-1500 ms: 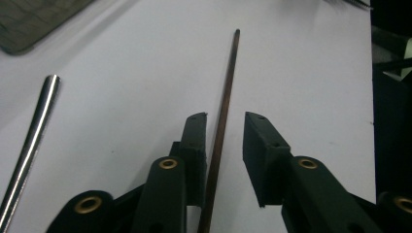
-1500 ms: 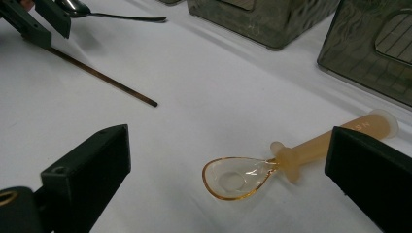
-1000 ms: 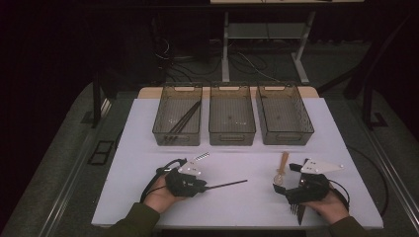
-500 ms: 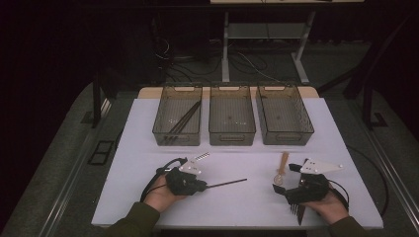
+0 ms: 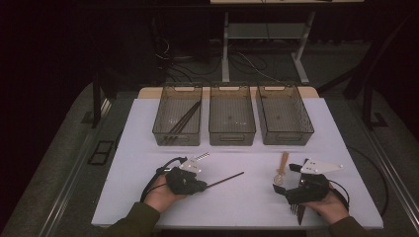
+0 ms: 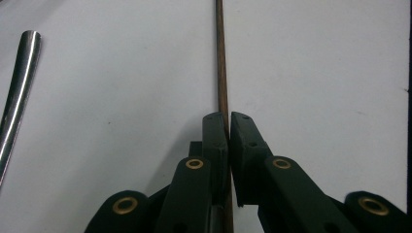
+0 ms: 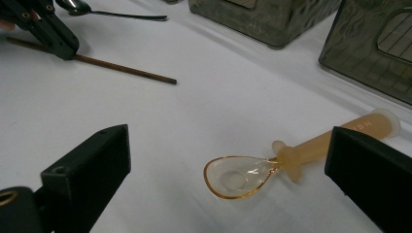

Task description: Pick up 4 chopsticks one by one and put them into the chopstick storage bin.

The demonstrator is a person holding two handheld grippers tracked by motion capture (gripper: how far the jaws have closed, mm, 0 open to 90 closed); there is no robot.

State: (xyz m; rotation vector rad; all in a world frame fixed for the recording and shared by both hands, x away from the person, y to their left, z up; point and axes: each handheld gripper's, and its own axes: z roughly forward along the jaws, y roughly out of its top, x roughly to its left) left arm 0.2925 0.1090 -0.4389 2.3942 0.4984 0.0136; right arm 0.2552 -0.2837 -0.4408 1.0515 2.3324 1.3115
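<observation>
On the white desk [image 5: 237, 148], the left tool [image 5: 203, 186] is seen low at the near left, lying almost flat. Its jaws have just been closing and are now pressed on a thin brown stick [image 5: 225, 179], which runs between the pads in the left gripper view [image 6: 222, 73] and reaches out to the right across the desk. A metal spoon handle [image 6: 17, 97] lies just beside it on the left in that view; a spoon [image 5: 200, 158] is seen just beyond the tool from above.

Farther back, three grey bins are set in a row: the left bin [image 5: 170, 136] holds dark sticks, the middle bin [image 5: 232, 138] and the right bin [image 5: 286, 138] are seen beside it.

At the near right, the right tool [image 7: 228, 194] is held wide, nothing gripped. An amber plastic spoon [image 7: 291, 158] lies on the desk between its jaws, touched by neither as far as can be told, bowl toward the tool.
</observation>
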